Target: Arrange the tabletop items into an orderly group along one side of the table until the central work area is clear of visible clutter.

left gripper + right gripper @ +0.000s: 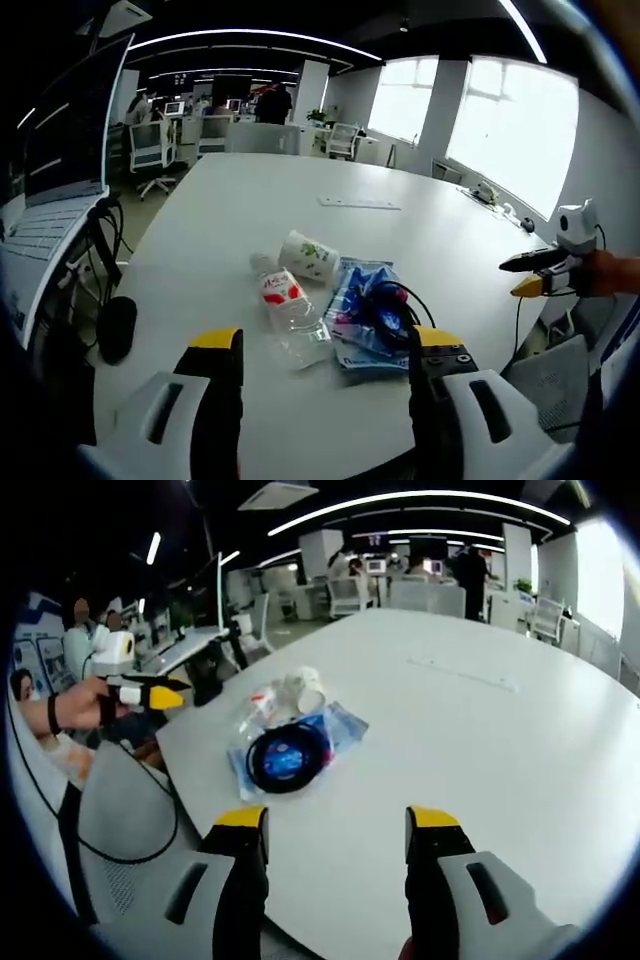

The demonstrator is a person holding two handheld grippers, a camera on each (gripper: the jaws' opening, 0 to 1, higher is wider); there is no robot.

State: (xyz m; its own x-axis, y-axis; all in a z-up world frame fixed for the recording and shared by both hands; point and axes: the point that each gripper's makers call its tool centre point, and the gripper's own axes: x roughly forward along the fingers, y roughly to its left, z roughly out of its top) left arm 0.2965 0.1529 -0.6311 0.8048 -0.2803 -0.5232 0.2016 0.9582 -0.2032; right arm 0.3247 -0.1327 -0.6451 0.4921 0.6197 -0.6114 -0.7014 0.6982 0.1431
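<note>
In the left gripper view, the left gripper (325, 350) rose from the bottom of the frame with its yellow-tipped jaws spread wide and nothing between them. Just above the jaws, at the centre of the frame, the clutter lay bunched on the white table (230, 210): a clear plastic bottle (288, 308) with a red label on its side, a white paper cup (309, 256) tipped over and touching its upper end, and a blue plastic packet (362, 318) to their right with a coiled black cable (398, 312) on it. A power strip (359, 203) lay well apart, higher in the frame. The right gripper (535, 272) came in at the right edge, off the table.

In the right gripper view, the right gripper (337, 825) also stood open and empty at the bottom. The same cluster sat above and left of its jaws: cable (287, 757) ringed on the packet (340, 725), bottle (255, 708) and cup (305, 689) beyond. The left gripper (160, 695) showed at the left edge, held by a hand (75, 708).
</note>
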